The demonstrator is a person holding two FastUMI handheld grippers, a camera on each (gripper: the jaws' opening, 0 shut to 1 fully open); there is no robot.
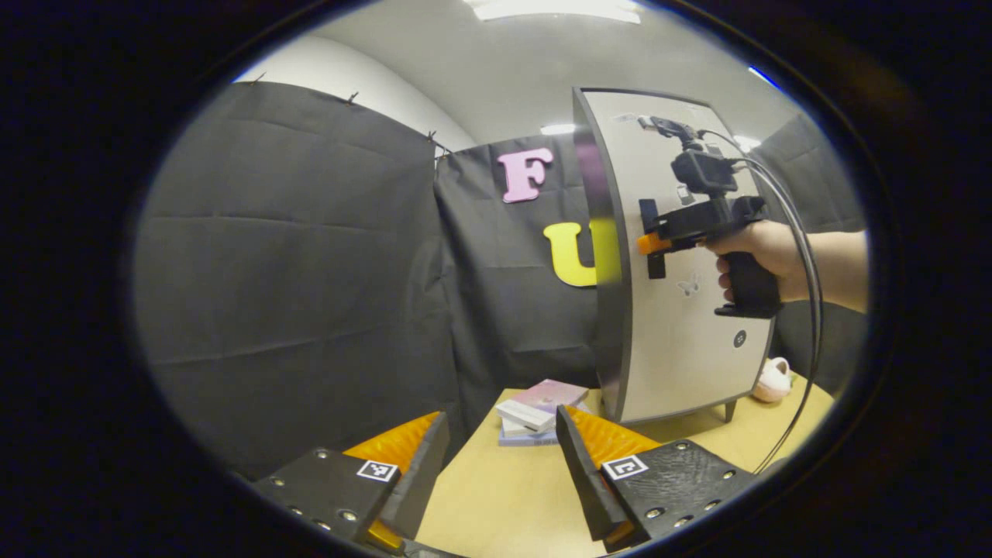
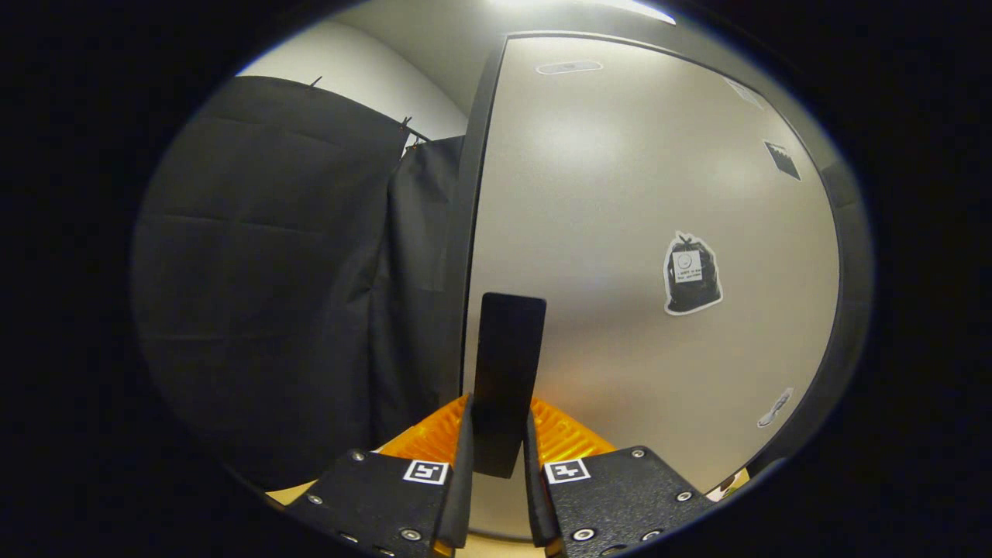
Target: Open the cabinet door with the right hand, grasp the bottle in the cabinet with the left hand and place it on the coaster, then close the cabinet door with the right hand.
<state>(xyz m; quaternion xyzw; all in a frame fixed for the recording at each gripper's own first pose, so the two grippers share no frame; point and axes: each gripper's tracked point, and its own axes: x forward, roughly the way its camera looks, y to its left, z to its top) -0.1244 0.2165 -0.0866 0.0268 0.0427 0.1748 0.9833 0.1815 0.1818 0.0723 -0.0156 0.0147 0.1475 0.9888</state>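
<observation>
Handle (image 2: 508,372) pinched in the right gripper (image 2: 500,465), cabinet door (image 2: 620,232) looking stiff and light.
Left gripper (image 1: 500,465) hung open, holding nothing, over the table (image 1: 504,504).

In the left gripper view, the cabinet (image 1: 682,310) stands on the surface (image 1: 504,496) at about 2 o'clock from the left claw (image 1: 502,465), whose fingers are spread apart. A stack of books (image 1: 537,411) lies on the surface at 12 o'clock, just left of the cabinet's foot. A small soft toy (image 1: 772,380) sits at 3 o'clock, behind the cabinet's right edge. The right claw (image 1: 649,244) meets the door handle (image 1: 651,232) on the cabinet front. In the right gripper view, the handle (image 2: 508,372) stands upright at 12 o'clock between that claw's fingers, on the cabinet door (image 2: 620,232).
</observation>
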